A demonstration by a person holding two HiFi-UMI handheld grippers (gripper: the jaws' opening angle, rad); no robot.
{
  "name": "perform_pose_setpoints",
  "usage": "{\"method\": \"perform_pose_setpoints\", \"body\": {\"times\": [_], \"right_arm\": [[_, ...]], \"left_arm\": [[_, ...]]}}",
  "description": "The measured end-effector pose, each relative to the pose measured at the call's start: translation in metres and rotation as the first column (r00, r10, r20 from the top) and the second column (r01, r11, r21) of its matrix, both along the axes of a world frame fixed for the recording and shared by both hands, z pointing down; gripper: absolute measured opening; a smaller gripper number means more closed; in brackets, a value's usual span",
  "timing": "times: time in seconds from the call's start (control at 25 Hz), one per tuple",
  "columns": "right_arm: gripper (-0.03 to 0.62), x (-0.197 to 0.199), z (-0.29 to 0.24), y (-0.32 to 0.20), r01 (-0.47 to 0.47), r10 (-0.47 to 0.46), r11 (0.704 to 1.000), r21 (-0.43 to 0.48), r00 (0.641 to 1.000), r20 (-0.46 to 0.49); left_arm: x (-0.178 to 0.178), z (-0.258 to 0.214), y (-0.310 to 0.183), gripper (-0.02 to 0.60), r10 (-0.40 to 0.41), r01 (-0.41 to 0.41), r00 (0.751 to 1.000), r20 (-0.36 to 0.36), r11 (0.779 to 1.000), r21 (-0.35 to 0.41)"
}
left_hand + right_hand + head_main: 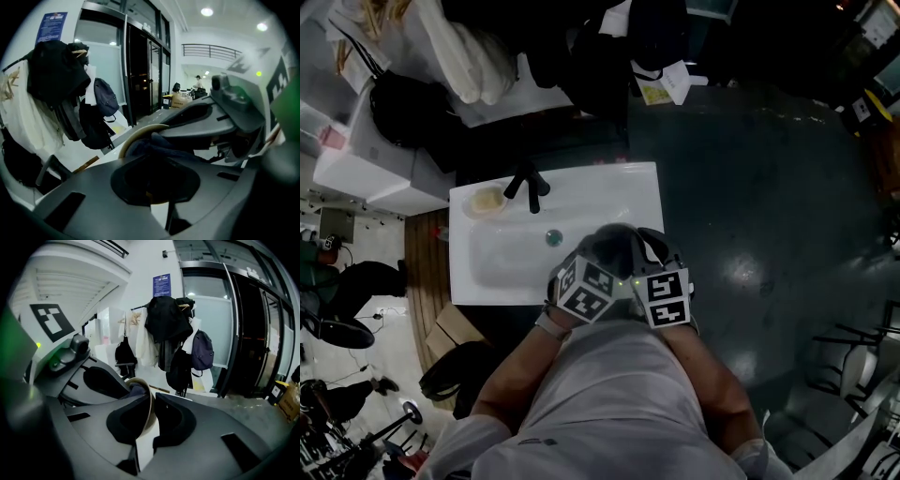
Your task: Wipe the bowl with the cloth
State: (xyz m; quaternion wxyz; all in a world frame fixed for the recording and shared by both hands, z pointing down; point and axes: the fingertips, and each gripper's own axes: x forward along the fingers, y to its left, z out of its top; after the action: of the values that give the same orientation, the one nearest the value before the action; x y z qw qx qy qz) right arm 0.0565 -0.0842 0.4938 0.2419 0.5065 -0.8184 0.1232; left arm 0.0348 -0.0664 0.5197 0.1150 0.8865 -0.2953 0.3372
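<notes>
Your right gripper [153,401] pinches the rim of the tan bowl [136,379] above the white sink [609,192]. Your left gripper [156,165] is clamped on the dark cloth [158,144] inside the bowl.

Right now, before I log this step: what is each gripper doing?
Left gripper: closed on the cloth, inside the bowl.
Right gripper: closed on the bowl's rim.

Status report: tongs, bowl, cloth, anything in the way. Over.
Left tongs shut on the cloth, inside the bowl. Right tongs clamped on the bowl rim, over the sink. Nothing seen in the way.
</notes>
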Motion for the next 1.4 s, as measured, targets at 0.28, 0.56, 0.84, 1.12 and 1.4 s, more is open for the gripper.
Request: {"method": "perform_pose_setpoints", "body": {"times": [0.28,0.56,0.84,1.12,1.4], "right_arm": [[0.029,-0.002,0.004,0.002,0.032,-0.031,0.999,0.01,0.999,-0.028],[0.031,0.005,-0.011,-0.006,-0.013,0.014,0.998,0.065,1.0,-0.028],[0.031,0.014,-0.001,-0.008,-0.034,0.035,0.999,0.038,0.999,-0.026],[0.031,0.0,0.003,-0.006,0.033,-0.03,0.999,0.039,0.997,-0.075],[0.029,-0.004,0.008,-0.003,0.057,-0.055,0.998,0.019,0.996,-0.071]], "left_arm": [[-0.011,-0.022,-0.013,0.025,-0.128,0.129,0.984,-0.121,0.992,0.001],[0.004,-0.015,-0.002,0.023,-0.043,0.044,0.999,-0.034,0.999,0.032],[0.02,-0.002,0.025,0.023,0.079,-0.083,0.996,-0.048,0.992,-0.095],[0.002,0.001,-0.005,0.023,-0.032,0.027,0.998,-0.062,0.997,-0.077],[-0.013,-0.022,-0.025,0.023,-0.137,0.131,0.983,-0.125,0.99,-0.05]]}}
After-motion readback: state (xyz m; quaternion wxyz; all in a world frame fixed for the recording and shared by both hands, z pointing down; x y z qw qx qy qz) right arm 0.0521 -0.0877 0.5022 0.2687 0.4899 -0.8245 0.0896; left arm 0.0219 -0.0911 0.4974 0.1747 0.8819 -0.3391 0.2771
